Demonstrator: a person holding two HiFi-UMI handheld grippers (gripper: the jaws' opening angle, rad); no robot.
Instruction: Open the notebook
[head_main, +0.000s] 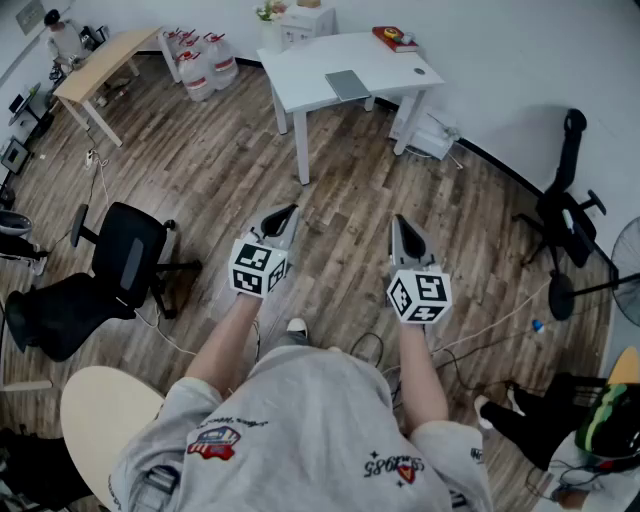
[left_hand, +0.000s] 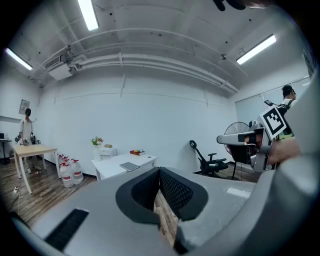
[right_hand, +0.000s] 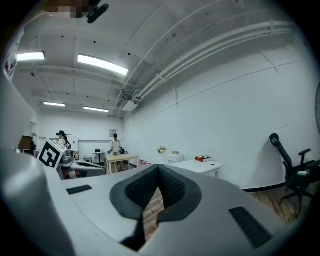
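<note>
The gray notebook (head_main: 347, 84) lies shut on the white table (head_main: 300, 70) across the room, well apart from both grippers. The left gripper (head_main: 288, 212) and the right gripper (head_main: 402, 222) are held out over the wood floor (head_main: 200, 170), each with its jaws pressed together on nothing. The step in hand is likely the approach. It would go best if the person walks up square to the table, then spreads one pair of jaws to catch the cover's free edge.

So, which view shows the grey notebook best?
The head view: the notebook lies flat, seen whole from above. The left gripper view shows it small and edge-on; in the right gripper view I cannot find it.
</note>
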